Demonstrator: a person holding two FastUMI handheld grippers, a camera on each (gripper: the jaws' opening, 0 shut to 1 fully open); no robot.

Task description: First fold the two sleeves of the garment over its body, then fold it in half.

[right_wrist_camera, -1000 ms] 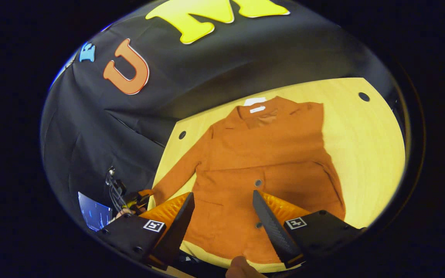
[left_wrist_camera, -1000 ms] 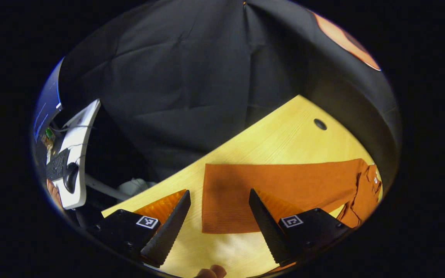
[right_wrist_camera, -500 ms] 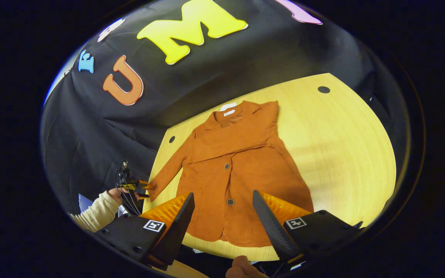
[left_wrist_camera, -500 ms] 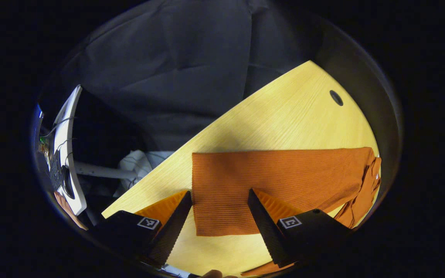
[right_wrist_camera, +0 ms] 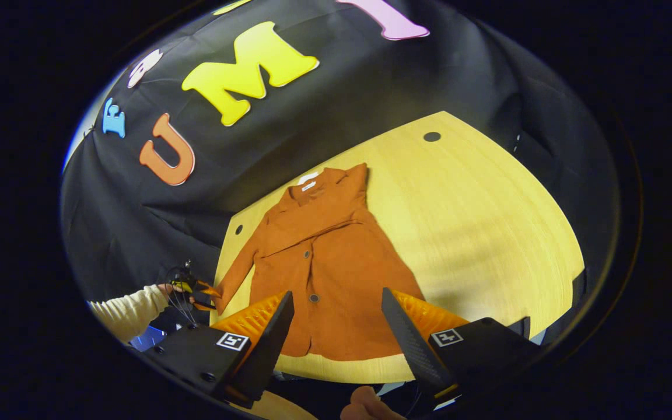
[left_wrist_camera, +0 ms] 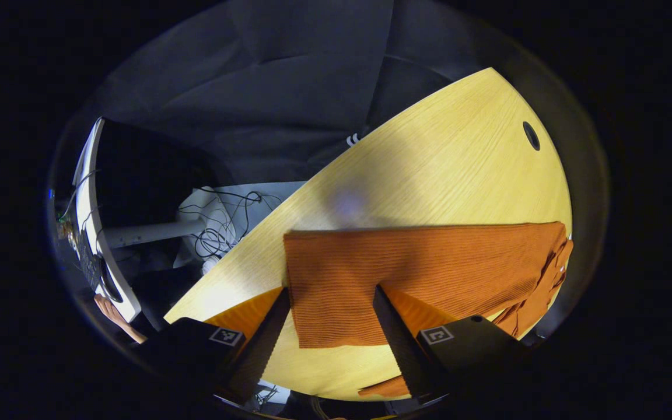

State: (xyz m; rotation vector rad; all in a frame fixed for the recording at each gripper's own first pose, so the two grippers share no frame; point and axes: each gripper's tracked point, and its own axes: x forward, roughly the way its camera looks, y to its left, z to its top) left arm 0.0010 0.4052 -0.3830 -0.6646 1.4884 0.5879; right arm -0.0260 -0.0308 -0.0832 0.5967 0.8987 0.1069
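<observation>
Since a moment ago my right gripper (right_wrist_camera: 336,326) has drawn back from the orange cardigan (right_wrist_camera: 324,262), which lies flat on the surface (right_wrist_camera: 487,233), its collar label (right_wrist_camera: 308,186) unreadable. Both jaws gape, released; my left gripper (left_wrist_camera: 330,318) straddles its outstretched sleeve (left_wrist_camera: 406,268).

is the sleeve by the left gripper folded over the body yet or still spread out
Still spread. In the left gripper view the sleeve lies flat on the table; in the right gripper view it extends away from the garment.
</observation>
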